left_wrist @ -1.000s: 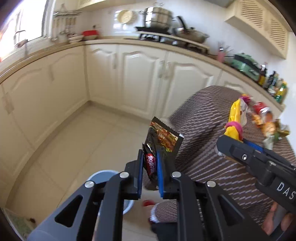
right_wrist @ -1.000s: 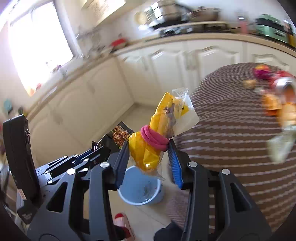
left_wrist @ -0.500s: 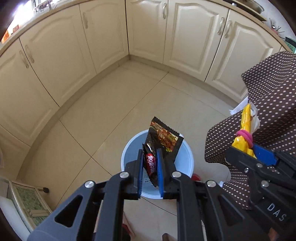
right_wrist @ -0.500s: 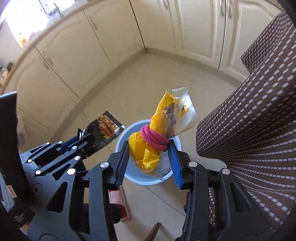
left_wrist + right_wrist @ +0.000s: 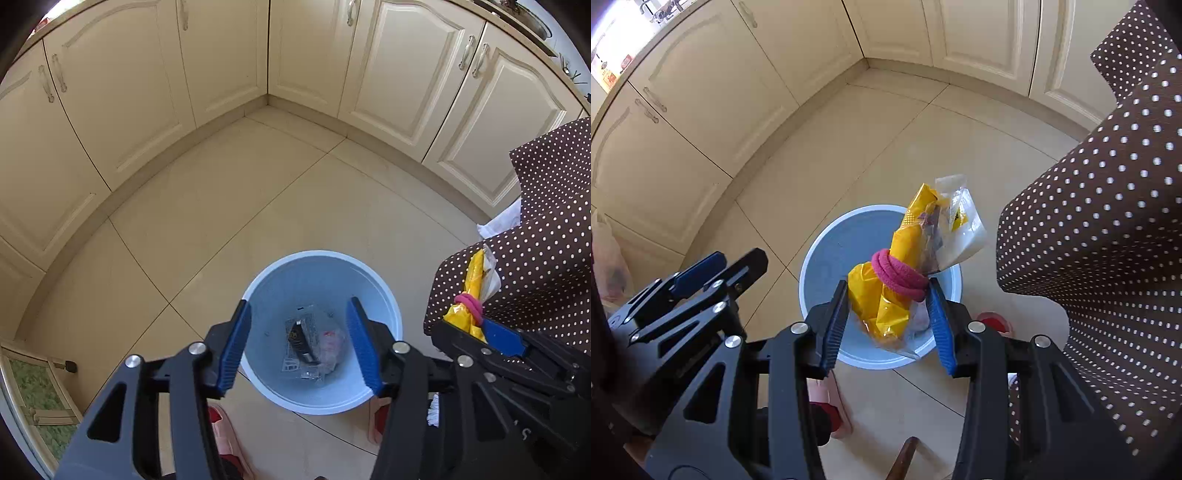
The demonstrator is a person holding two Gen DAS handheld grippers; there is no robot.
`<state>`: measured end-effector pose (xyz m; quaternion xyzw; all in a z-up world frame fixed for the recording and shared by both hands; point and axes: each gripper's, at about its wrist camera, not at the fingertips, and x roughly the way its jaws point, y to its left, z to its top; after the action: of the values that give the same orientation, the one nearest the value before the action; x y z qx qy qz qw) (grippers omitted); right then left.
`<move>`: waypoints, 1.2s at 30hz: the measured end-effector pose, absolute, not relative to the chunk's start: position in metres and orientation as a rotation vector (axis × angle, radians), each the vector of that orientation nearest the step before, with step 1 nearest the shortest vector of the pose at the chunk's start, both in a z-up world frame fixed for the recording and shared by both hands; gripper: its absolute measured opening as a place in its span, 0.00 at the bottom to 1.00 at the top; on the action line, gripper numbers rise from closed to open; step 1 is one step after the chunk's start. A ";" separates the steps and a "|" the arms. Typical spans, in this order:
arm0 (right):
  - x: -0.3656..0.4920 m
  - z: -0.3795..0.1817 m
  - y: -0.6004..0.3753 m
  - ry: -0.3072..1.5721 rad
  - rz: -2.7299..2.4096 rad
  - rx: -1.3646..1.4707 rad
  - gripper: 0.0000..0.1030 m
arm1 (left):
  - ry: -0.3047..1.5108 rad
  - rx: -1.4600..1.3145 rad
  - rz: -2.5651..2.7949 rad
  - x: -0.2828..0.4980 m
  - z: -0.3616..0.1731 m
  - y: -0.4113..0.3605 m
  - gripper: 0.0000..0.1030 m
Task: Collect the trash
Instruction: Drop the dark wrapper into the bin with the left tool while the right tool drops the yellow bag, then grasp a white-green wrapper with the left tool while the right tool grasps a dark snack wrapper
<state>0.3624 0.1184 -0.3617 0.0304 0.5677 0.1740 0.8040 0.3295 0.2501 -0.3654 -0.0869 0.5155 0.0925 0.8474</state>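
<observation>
Nearest the right wrist camera, the right gripper (image 5: pixel 888 325) is pinching a yellow plastic bag (image 5: pixel 892 280) between its blue pads, gripping the bunched lower end just below a pink hair tie (image 5: pixel 899 275) wrapped around the bag's waist. The bag is hanging over the pale blue bin (image 5: pixel 827 258) standing on the tiled floor (image 5: pixel 849 147); its long axis is running up and away from the gripper, tilting toward the right, with the clear crinkled open end pointing toward the brown polka-dot tablecloth (image 5: pixel 1108 221). In the left wrist view, the left gripper (image 5: pixel 299 350) is hovering with its fingers spread wide and holding nothing, directly above the same bin, where a dark snack wrapper (image 5: pixel 301 341) is lying flat on the bottom among clear plastic. As a judgement, the risk is sitting with the yellow bag: its upper end appears to be reaching out past the bin's far rim, so on release it could tip and catch the rim or slide onto the floor. The thin film could also cling to a pad. Beyond the bin, cream cabinet doors (image 5: pixel 221 55) are lining the corner.
</observation>
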 end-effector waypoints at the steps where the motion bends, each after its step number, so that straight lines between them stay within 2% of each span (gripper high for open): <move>1: 0.355 -0.361 0.121 1.216 0.373 0.067 0.40 | 1.088 -0.184 0.199 0.329 -0.366 0.251 0.55; 16: 0.356 -0.384 0.143 1.230 0.391 0.050 0.42 | 1.100 -0.234 0.275 0.319 -0.369 0.288 0.58; 23: 0.362 -0.383 0.152 1.210 0.389 0.036 0.45 | 1.085 -0.222 0.304 0.316 -0.365 0.294 0.59; 26: 0.366 -0.383 0.155 1.196 0.377 0.028 0.52 | 1.081 -0.222 0.305 0.316 -0.363 0.296 0.60; 36: 0.367 -0.381 0.151 1.201 0.358 0.036 0.52 | 1.073 -0.203 0.311 0.315 -0.358 0.298 0.60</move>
<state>0.3669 0.1513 -0.3807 0.0168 0.5620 0.1674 0.8098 0.3148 0.2975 -0.3575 -0.0961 0.5080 0.1472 0.8432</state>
